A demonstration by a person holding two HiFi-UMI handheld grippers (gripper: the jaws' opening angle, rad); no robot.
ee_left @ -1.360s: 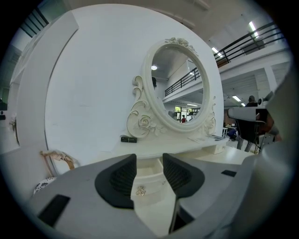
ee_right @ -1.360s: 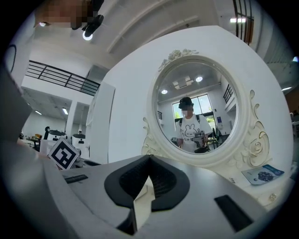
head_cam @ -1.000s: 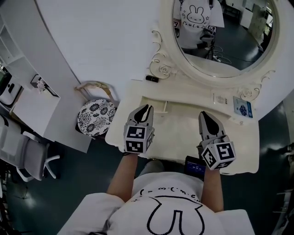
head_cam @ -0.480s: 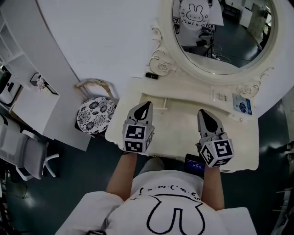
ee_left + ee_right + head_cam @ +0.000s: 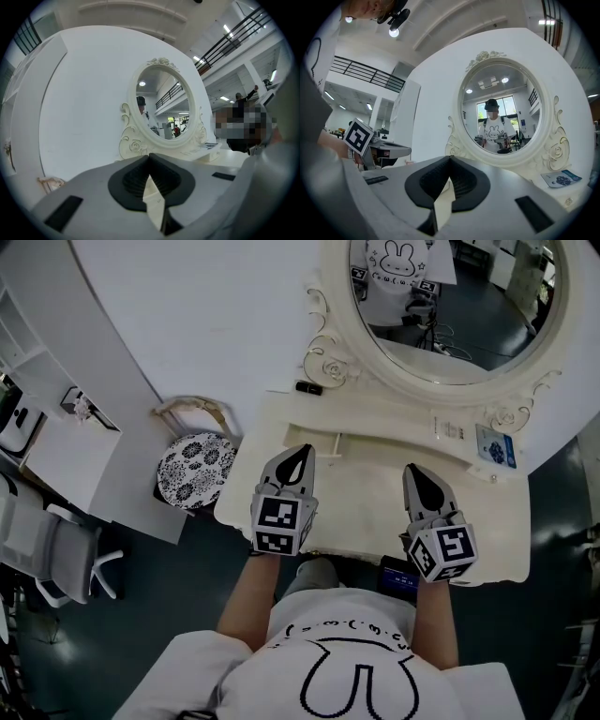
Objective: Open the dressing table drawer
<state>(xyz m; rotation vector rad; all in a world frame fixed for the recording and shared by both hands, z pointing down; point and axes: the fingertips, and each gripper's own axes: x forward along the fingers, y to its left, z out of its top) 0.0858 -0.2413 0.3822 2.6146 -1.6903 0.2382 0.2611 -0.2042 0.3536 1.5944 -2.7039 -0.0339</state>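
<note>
- Right gripper (image 5: 450,157): jaw tips meet, nothing between them.
- Ornate cream oval mirror (image 5: 506,89) ahead, reflecting a person (image 5: 493,130).
- Blue card (image 5: 561,178) near the tabletop's (image 5: 581,190) right edge.

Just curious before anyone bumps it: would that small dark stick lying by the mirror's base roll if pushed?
Probably light: the small dark stick is tiny beside the mirror frame. It lies flat on the dressing table, long and thin, so a sideways nudge might roll it, though it is too small to tell whether it is round.
</note>
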